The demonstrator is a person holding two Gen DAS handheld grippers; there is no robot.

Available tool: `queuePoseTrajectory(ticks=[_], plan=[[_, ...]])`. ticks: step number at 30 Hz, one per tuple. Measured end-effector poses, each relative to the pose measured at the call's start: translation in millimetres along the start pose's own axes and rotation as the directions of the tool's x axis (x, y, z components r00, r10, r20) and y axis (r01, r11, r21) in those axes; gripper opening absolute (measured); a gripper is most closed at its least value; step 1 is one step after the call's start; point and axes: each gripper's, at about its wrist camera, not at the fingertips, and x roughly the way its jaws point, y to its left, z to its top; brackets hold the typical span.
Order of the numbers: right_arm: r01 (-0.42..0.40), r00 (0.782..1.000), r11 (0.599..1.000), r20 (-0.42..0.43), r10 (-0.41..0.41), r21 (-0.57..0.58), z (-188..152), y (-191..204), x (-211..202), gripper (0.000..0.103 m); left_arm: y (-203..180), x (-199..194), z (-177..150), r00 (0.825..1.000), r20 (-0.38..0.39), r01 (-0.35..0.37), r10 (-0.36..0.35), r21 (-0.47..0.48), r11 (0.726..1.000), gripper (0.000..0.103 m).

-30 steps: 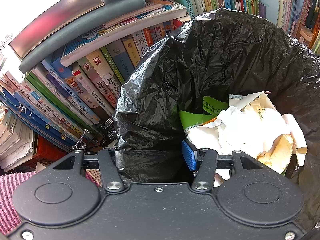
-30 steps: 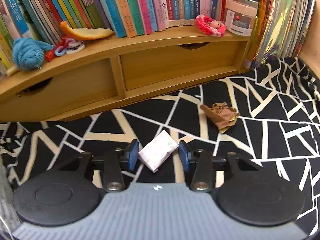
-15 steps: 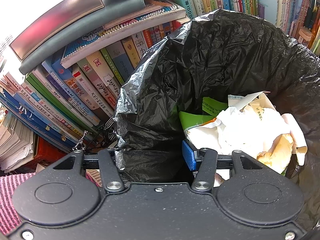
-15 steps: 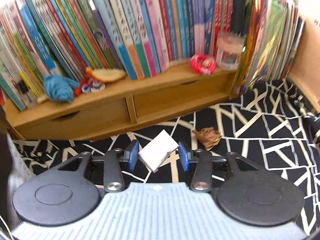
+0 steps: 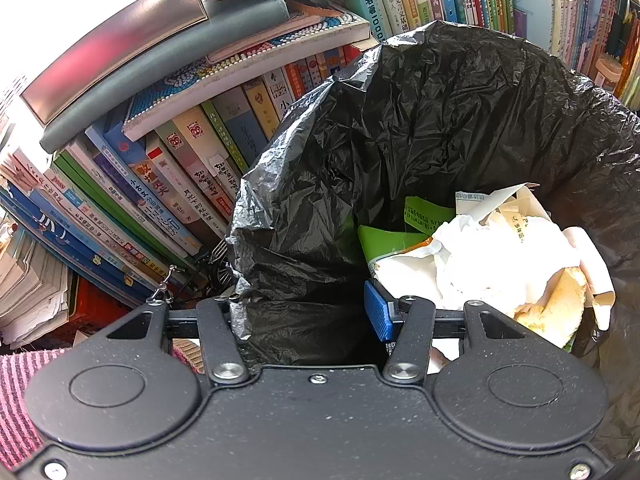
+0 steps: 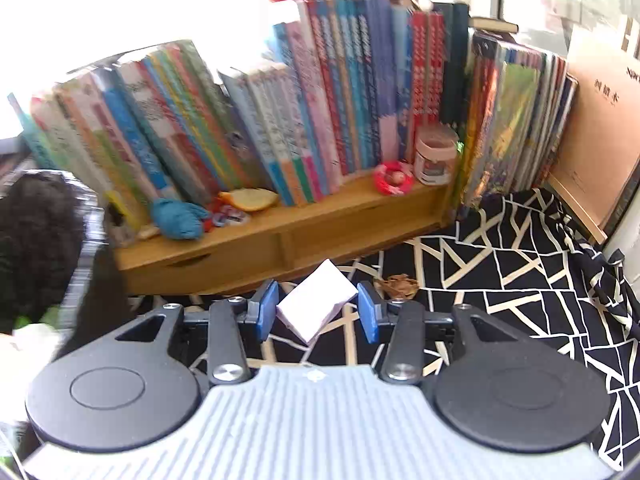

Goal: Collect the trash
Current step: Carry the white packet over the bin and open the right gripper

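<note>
The left gripper point(image 5: 306, 314) pinches the black trash bag point(image 5: 420, 152) rim, crumpled paper point(image 5: 488, 256) inside.

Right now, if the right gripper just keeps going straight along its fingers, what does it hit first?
Probably the wooden shelf, at its drawer fronts. The right gripper holds a white packet, so the packet would touch first. Only patterned cloth lies between, below that line. Depth is unclear through the fisheye.

Crinkled glossy black plastic bag point(image 5: 440, 128) holds crumpled paper point(image 5: 492, 256); smooth light wooden shelf point(image 6: 280, 236); matt patterned cloth point(image 6: 520, 280)
</note>
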Motion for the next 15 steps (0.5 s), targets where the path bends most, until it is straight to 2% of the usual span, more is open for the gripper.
queuePoseTrajectory(ticks=[3, 8, 12, 15], plan=[[-0.041, 0.999, 0.999, 0.031, 0.041, -0.014, 2, 9, -23, 0.048, 0, 0, 0, 1.0, 0.002, 0.0, 0.0, 0.001, 1.0, 0.051], [-0.109, 0.981, 0.994, 0.161, 0.106, 0.014, -6, 17, -59, 0.049, 0, -1, 0, 1.0, 0.007, 0.002, -0.002, 0.001, 1.0, 0.051], [-0.148, 0.976, 0.989, 0.163, 0.144, 0.014, -5, 23, -64, 0.049, 0, -2, -1, 1.0, 0.012, 0.001, -0.001, 0.005, 1.0, 0.051], [-0.214, 0.959, 0.977, 0.19, 0.209, 0.009, -4, 28, -72, 0.049, 0, -2, -1, 1.0, 0.012, 0.003, -0.003, 0.004, 1.0, 0.051]])
